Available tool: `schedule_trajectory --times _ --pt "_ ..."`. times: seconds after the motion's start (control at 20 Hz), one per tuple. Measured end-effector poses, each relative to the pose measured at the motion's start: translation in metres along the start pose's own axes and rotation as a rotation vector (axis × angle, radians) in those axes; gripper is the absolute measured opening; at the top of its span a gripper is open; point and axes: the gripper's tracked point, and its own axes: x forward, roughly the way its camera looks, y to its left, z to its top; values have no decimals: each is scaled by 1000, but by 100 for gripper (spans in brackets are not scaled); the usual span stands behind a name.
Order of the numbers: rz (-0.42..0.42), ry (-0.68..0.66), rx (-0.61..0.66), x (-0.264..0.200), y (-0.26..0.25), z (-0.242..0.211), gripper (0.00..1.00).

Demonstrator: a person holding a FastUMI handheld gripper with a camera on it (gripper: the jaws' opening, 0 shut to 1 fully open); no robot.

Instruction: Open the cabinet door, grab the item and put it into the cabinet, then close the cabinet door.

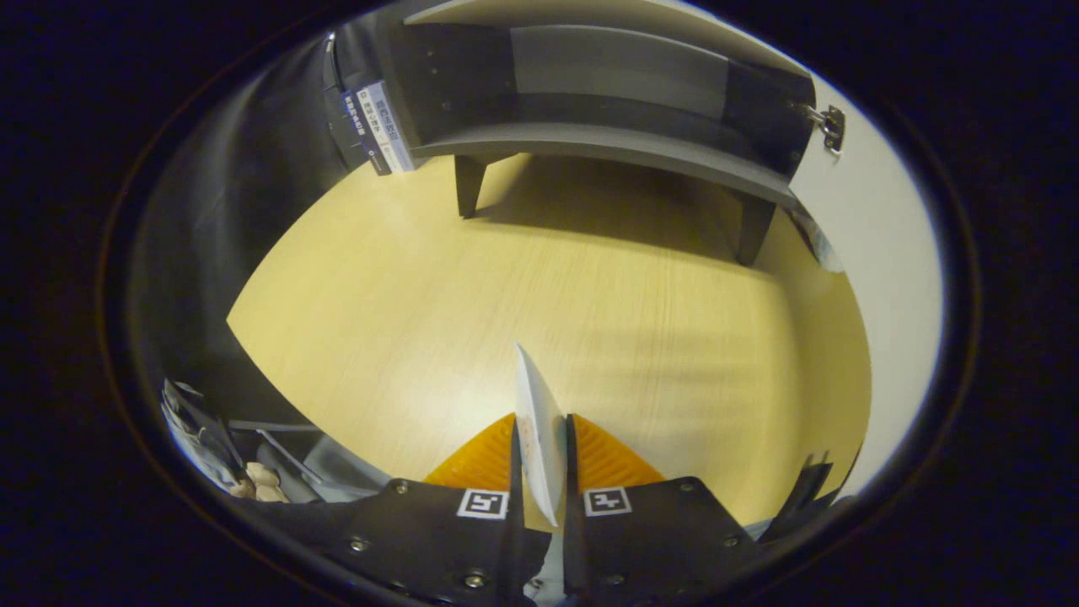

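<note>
My gripper [540, 430] is shut on a thin white flat item [537, 413], seen edge-on and standing upright between the two fingers. It is held above a light wooden tabletop [539, 287]. Well beyond the fingers stands a dark grey cabinet [607, 139] on short legs, its inside open and showing a bare shelf. Its pale door [877, 253] is swung open on the right, with a metal hinge [830, 126] at the top corner.
Several books [375, 126] stand upright against the cabinet's left side. Beyond the table's left edge, low beside the fingers, lie some cluttered things [219, 455] on the floor.
</note>
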Motion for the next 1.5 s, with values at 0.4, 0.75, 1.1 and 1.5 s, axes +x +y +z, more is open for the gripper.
schedule_trajectory --times 0.4,0.75,1.1,1.5 --pt "8 -167 78 -88 -8 111 18" --pt "52 -367 114 -174 0 219 18" --pt "62 -484 121 -212 -6 306 18" --pt "-2 -375 157 -169 -38 353 18"
